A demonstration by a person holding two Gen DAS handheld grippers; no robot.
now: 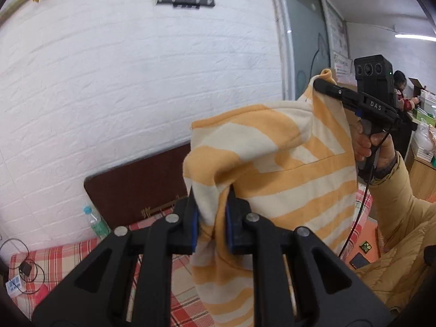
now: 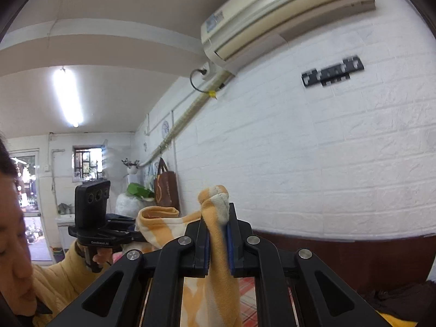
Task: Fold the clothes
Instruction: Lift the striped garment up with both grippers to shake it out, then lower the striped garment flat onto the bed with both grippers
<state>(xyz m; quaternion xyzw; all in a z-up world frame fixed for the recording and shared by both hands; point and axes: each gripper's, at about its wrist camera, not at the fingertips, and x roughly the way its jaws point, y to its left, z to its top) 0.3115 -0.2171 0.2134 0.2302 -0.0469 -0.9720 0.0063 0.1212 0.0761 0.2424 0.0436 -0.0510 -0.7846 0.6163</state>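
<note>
Striped garment (image 1: 272, 163), orange and cream, held up in the air between both claws, well above the bed. Left claw (image 1: 211, 218) pressed onto a bunched fold of cloth, blue pads squeezing it from both sides. Right claw (image 2: 218, 242) likewise pinching a gathered knot of the same fabric, a cuff or corner poking up past the fingertips. Seen from the left wrist, right claw (image 1: 320, 84) gripping the top edge at the far side, cloth sagging slack between the two grips and hanging down below.

On progress: no flat fold visible anywhere; fabric loose, creased and airborne. Fits either a shake-out ahead of laying flat, or a lift partway through folding in the air; impossible to settle from this alone. No folded pile in sight.

Below and behind, a bed (image 1: 54, 259) with a red checked sheet and a dark wooden headboard (image 1: 136, 185). On the sheet, a charger with its cable, some small items too small to name. A clear plastic bottle (image 1: 95, 223) with a blue cap standing by the headboard, some liquid apparently inside. Farther off, a brown tote bag (image 2: 166, 188) hanging on the white brick wall, contents hidden.
</note>
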